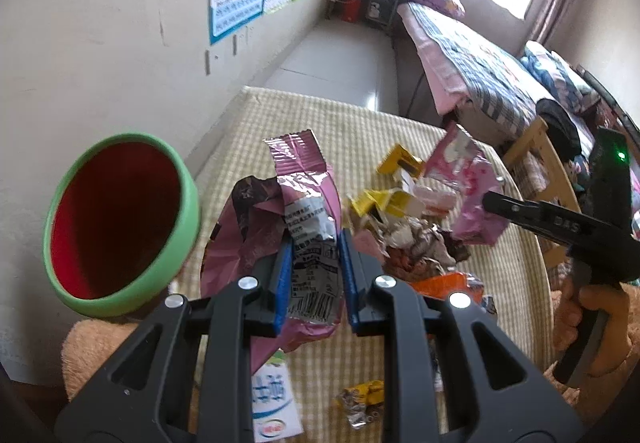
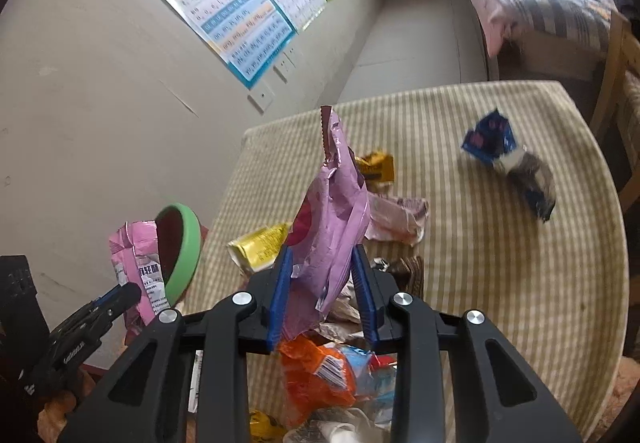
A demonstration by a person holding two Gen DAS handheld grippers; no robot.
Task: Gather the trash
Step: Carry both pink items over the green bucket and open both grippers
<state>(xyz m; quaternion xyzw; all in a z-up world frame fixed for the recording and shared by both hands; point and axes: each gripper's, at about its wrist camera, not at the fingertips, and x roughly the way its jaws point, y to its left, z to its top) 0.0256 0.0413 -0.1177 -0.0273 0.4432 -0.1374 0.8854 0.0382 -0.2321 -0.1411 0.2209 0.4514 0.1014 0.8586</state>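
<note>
My left gripper [image 1: 316,239] is shut on a pink and silver snack wrapper [image 1: 304,179], held up beside the mouth of a green bin with a red inside [image 1: 120,219]. In the right wrist view the same wrapper [image 2: 136,263] hangs from the left gripper [image 2: 132,293] right next to the bin [image 2: 184,255]. My right gripper [image 2: 322,251] is shut on a pink snack bag [image 2: 332,203] that stands upright between its blue pads, above a pile of wrappers. From the left wrist view, the right gripper [image 1: 486,199] holds that bag [image 1: 468,179] over the table.
The striped tablecloth [image 2: 500,283] carries loose trash: an orange wrapper [image 2: 316,367], yellow packets [image 2: 260,247], a crumpled pink paper [image 2: 400,219] and a blue wrapper [image 2: 492,141] far right. A wall with posters [image 2: 240,15] runs along the left. A bed [image 1: 480,63] and a wooden chair [image 1: 532,139] stand beyond the table.
</note>
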